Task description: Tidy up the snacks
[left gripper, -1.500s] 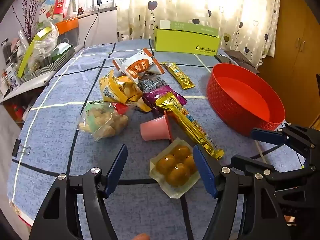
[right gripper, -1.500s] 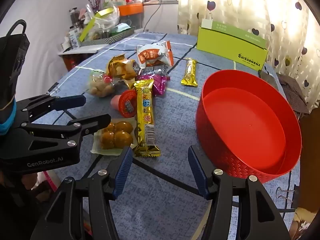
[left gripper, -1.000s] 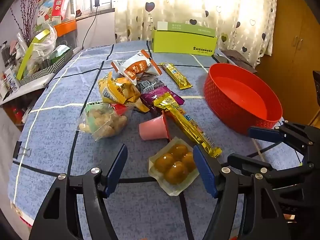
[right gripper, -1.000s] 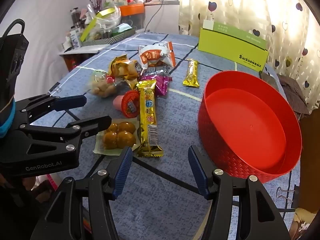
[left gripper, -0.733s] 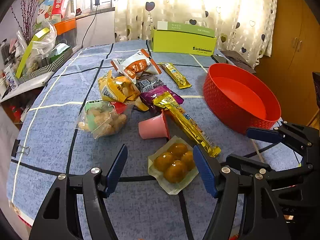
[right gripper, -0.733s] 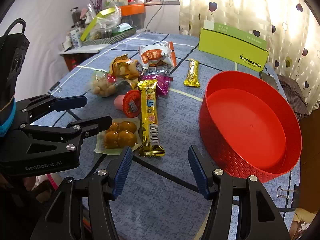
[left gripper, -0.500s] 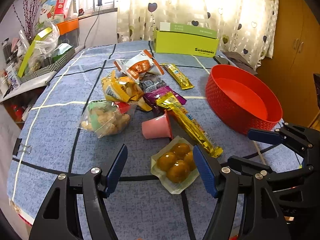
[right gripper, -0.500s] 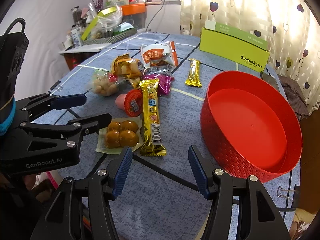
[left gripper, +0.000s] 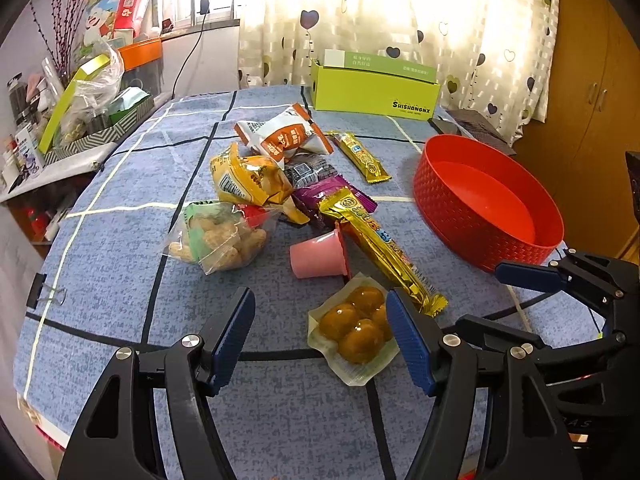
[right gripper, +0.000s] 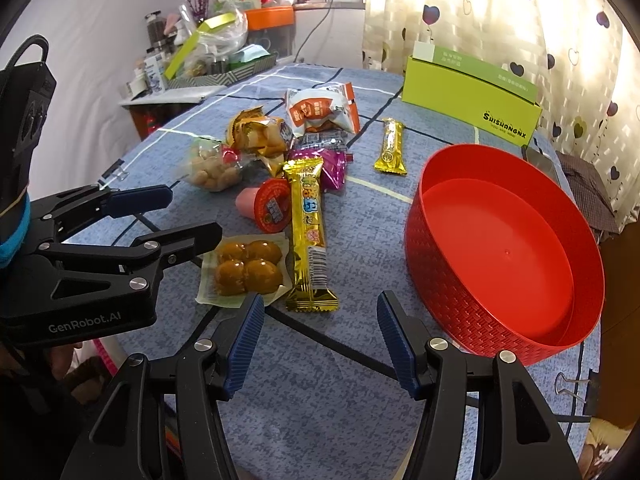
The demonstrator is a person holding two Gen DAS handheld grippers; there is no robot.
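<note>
Several snacks lie in a pile on the blue checked tablecloth: a clear pack of brown balls (left gripper: 354, 330) (right gripper: 247, 267), a long gold bar (left gripper: 380, 242) (right gripper: 310, 228), a pink jelly cup (left gripper: 318, 254) (right gripper: 266, 202), a nut bag (left gripper: 218, 236) and a yellow bag (left gripper: 248, 180). An empty red basket (left gripper: 486, 204) (right gripper: 504, 240) stands to their right. My left gripper (left gripper: 320, 336) is open, just short of the brown-ball pack. My right gripper (right gripper: 320, 340) is open and empty, near the gold bar's end.
A green carton (left gripper: 374, 88) (right gripper: 470, 80) stands at the table's far edge. A short gold bar (left gripper: 362, 156) and an orange-white bag (left gripper: 282, 134) lie behind the pile. A cluttered side shelf (left gripper: 80, 112) is at the left. Binder clips (left gripper: 46, 292) grip the cloth's edge.
Both views have shifted slightly; the left gripper has drifted a little over the snacks. Both grippers stay open and nothing on the table has moved.
</note>
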